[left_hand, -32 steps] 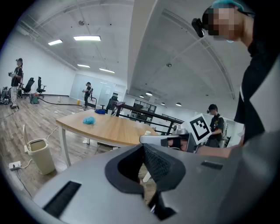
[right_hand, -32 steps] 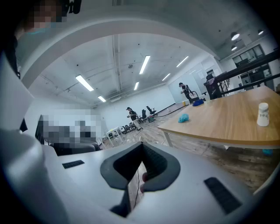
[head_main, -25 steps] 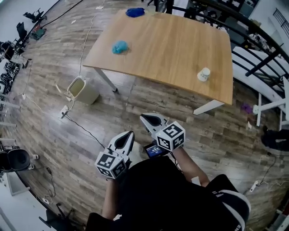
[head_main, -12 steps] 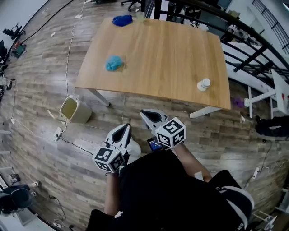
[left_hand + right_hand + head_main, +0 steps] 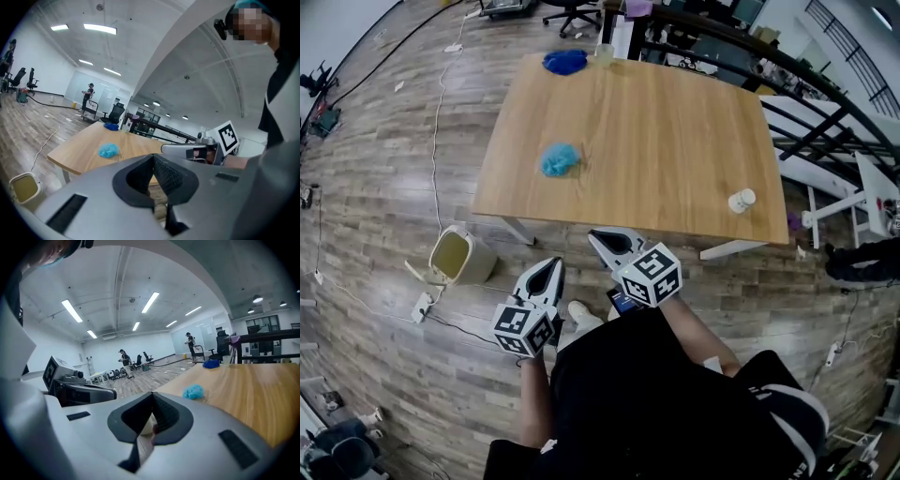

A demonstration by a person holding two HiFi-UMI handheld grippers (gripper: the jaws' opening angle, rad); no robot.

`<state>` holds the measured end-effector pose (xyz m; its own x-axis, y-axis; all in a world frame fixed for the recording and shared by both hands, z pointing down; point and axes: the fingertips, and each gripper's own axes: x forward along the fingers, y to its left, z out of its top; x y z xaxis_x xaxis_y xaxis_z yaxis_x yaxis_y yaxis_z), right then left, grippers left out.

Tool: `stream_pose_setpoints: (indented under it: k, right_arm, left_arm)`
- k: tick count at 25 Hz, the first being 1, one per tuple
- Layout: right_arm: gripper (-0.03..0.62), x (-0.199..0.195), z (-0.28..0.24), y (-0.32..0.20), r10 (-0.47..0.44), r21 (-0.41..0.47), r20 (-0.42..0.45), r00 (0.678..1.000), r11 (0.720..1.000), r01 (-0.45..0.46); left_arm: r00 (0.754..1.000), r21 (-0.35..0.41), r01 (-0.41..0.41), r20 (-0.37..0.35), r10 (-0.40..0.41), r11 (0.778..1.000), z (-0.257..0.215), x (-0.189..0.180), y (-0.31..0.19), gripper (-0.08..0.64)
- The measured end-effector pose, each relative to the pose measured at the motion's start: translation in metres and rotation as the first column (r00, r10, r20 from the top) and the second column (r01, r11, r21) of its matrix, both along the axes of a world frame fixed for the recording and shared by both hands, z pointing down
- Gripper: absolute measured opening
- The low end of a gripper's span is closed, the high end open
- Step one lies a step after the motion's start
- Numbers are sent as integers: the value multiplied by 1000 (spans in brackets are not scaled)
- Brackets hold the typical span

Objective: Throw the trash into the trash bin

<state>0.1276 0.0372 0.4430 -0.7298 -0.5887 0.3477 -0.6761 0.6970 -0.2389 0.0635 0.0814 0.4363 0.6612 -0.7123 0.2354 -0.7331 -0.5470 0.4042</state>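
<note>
A light-blue crumpled wad (image 5: 560, 159) lies on the wooden table (image 5: 675, 131) near its left front part. It also shows as the wad (image 5: 108, 150) in the left gripper view and the wad (image 5: 193, 391) in the right gripper view. A white crumpled piece (image 5: 742, 200) sits at the table's front right corner. The beige trash bin (image 5: 459, 256) stands on the floor left of the table. My left gripper (image 5: 551, 268) and right gripper (image 5: 605, 240) are held side by side short of the table's front edge. Both are shut and hold nothing.
A dark-blue cloth-like lump (image 5: 565, 62) and a pale cup (image 5: 604, 53) sit at the table's far edge. Cables and a power strip (image 5: 423, 307) lie on the wood floor near the bin. Black railings and white frames (image 5: 853, 187) stand to the right. People stand far off in the hall.
The person has walked toward the table, so its front edge now lies close ahead of both grippers. The bin has shifted right in the head view. Both grippers stay shut.
</note>
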Motion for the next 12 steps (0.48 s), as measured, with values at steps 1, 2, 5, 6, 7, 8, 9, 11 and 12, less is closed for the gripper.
stream_pose_setpoints:
  k: [1,2,5,6,7,8,9,11,12]
  right_arm:
    - [-3,-5,5,-4,3,1,-22,1000,1000,-3]
    - [-3,-10,8,-6,-7,9,-44,999,1000,8]
    - [-3,-14,7,-15,-67,32,-45,997,997,68]
    - [-3,-13,7,-22,-68,27,-26,997,997,69]
    - [-3,-11,7,-33,-57,22,-9,998,998,57]
    - [-3,-9,8,-47,-39,18,3,999,999,39]
    - [-3,-8,8,-63,-21,18,9,1000,1000,21]
    - [-3,-6,5,-89,-8,15,24,1000,1000,8]
    - [-3,-5,4,-98,-13,6,40,999,1000,12]
  left_arm:
    - [1000,-16,-10,7,10,1000,7,-3,-8,8]
    - [1000,-26,-21,3,21,999,10,-4,-15,8]
    - [998,-36,-54,-21,53,998,12,4,-32,8]
    - [998,-41,-57,-20,57,998,15,8,-38,8]
    - [998,-49,-54,-16,53,997,18,9,-45,8]
    - [999,-57,-46,-10,46,997,20,9,-56,8]
    - [999,-65,-40,-5,40,997,20,9,-67,8]
    - [999,-74,-49,-4,48,996,18,14,-85,8]
    - [998,-76,-62,9,62,995,18,17,-91,8]
